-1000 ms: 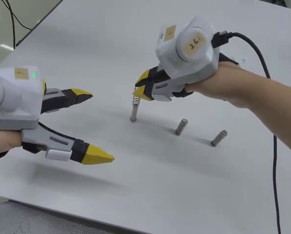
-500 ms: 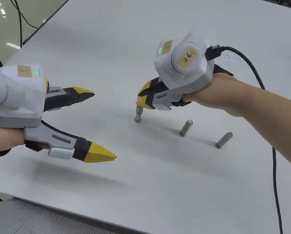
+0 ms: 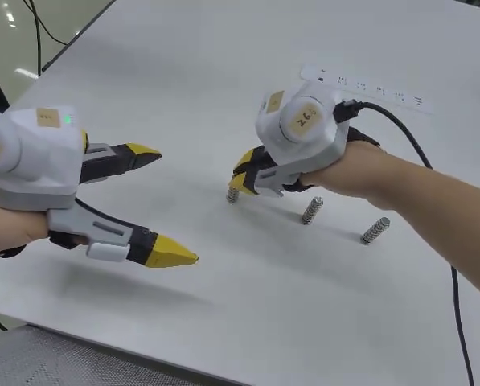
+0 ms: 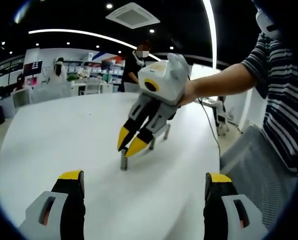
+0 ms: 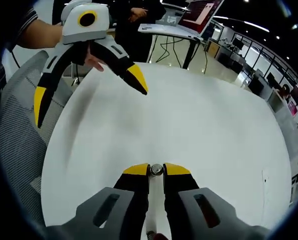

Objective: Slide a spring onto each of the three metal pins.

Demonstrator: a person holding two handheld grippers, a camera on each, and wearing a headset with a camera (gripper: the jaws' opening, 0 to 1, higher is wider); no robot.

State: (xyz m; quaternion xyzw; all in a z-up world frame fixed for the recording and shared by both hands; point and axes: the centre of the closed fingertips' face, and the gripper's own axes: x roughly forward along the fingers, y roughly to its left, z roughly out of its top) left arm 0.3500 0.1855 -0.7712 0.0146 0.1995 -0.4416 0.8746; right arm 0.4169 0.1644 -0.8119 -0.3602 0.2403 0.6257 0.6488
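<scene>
Three short metal pins stand on the white table (image 3: pixel 183 80), each with a spring on it. The left pin and its spring (image 3: pixel 233 195) sit right under my right gripper (image 3: pixel 244 172), whose jaws are shut on the spring at the pin's top (image 5: pixel 156 170). From the left gripper view, the right gripper (image 4: pixel 130 146) stands just above that spring (image 4: pixel 123 161). The middle spring (image 3: pixel 312 210) and the right spring (image 3: pixel 375 230) lean slightly on their pins. My left gripper (image 3: pixel 166 205) hovers wide open to the left, holding nothing.
A white power strip (image 3: pixel 360 82) lies at the back of the table. A black cable (image 3: pixel 416 145) runs from the right gripper over the arm. The table's near edge (image 3: pixel 143 342) is close below the left gripper. People and desks stand in the background.
My right gripper has come down along the left pin, taking the spring from the pin's top to low near the table. The left gripper stayed open and nearly still.
</scene>
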